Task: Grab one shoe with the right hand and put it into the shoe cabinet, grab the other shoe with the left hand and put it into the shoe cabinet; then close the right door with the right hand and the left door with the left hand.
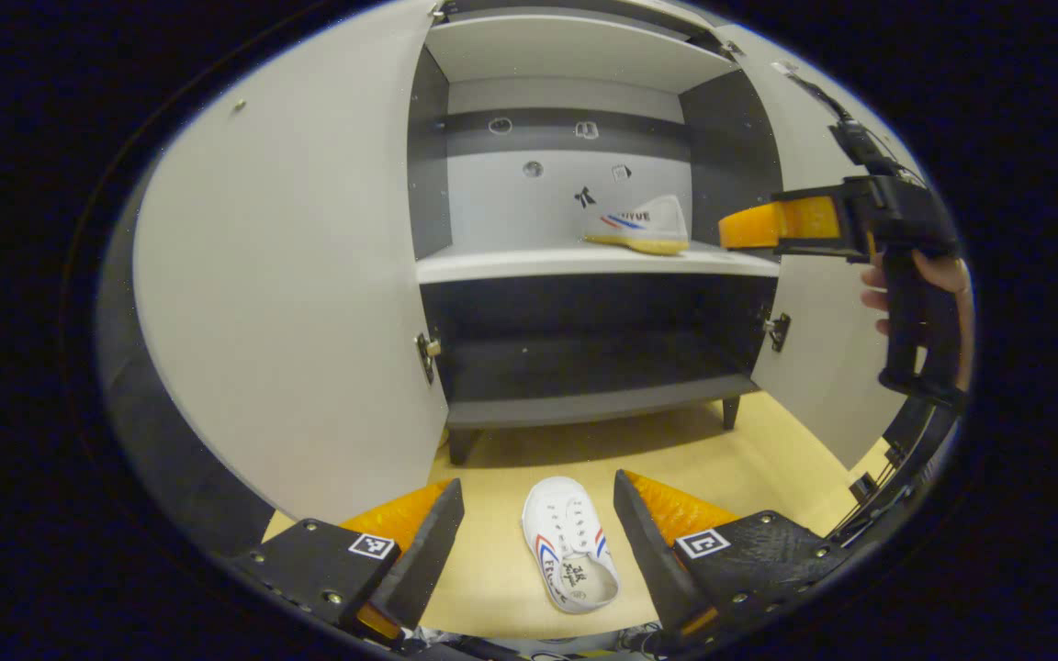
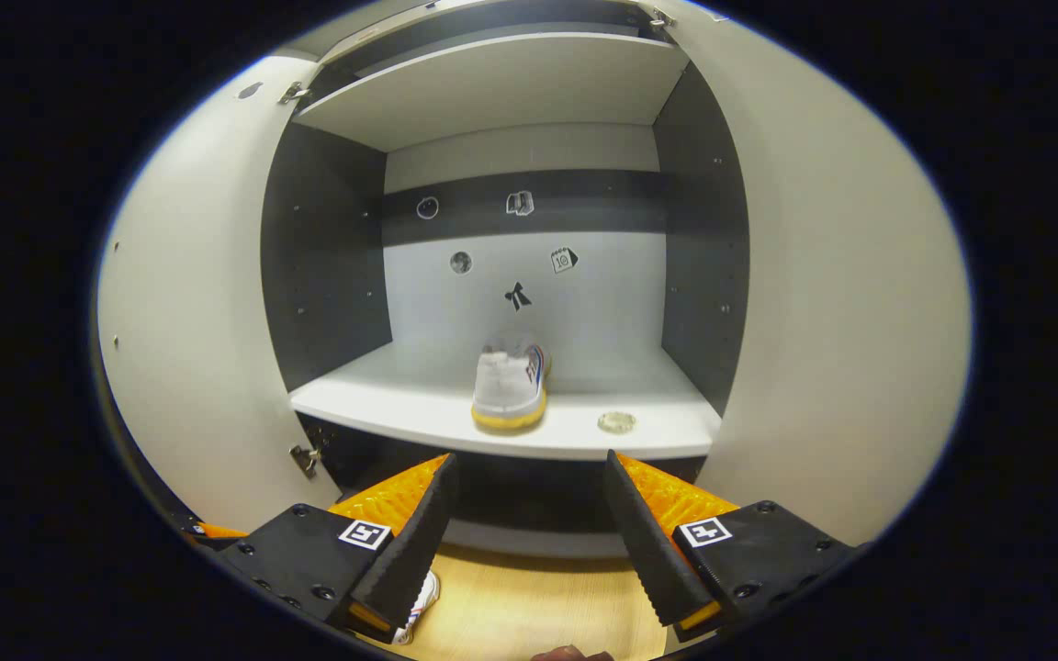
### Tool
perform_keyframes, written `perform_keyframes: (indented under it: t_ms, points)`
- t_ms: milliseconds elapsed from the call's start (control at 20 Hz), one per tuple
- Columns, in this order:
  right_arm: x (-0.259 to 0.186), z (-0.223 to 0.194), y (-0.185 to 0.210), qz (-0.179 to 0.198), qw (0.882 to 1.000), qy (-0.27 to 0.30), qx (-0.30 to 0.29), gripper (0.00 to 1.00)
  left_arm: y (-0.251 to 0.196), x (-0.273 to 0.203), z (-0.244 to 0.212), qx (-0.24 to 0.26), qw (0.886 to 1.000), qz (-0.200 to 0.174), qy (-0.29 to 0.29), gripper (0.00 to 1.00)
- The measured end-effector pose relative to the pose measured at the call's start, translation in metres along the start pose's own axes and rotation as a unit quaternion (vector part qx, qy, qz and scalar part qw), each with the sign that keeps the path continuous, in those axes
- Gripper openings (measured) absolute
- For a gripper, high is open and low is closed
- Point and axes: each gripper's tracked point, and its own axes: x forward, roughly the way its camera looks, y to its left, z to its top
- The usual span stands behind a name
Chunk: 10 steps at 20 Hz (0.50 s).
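A: Entry one, left gripper [image 1: 537, 479]?

B: Two black mounts [image 1: 309, 569], one per finger. Each carried round-headed screws [image 1: 309, 526] and one square black-and-white marker [image 1: 373, 546]. The fingers [image 1: 423, 542] were wedge-shaped, with ribbed faces.

A: Entry two, right gripper [image 2: 530, 456]?

B: Same pattern: black mounts, screws at the corners, a square marker on each side, and ribbed wedge fingers.

A: Anything further from the left gripper view?

B: Yes. The right gripper's body [image 1: 896, 216] was black and boxy. It sat on a black pistol-style handle [image 1: 906, 321], and a dark cable [image 1: 846, 128] ran from its top.
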Motion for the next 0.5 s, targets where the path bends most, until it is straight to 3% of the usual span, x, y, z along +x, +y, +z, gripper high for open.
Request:
perform_keyframes:
  t_ms: [300,350,400,500]
  points:
    - [-0.061,-0.052,0.000,-0.015,0.999,0.042,-0.005,0.99,-0.002,0.053,-0.075,0.031,0.995,-0.036,0.089,0.93]
    - [-0.071,-0.056,-0.001,-0.014,0.999,0.040,0.000,0.94,-0.004,0.061,-0.087,0.034,0.994,-0.043,0.100,1.00]
    - [-0.081,-0.062,-0.006,-0.022,0.999,0.039,-0.001,0.94,-0.003,0.069,-0.097,0.039,0.992,-0.045,0.111,0.93]
    - [-0.099,-0.071,-0.016,-0.037,0.999,0.040,-0.004,0.97,-0.001,0.083,-0.119,0.043,0.989,-0.050,0.133,0.93]
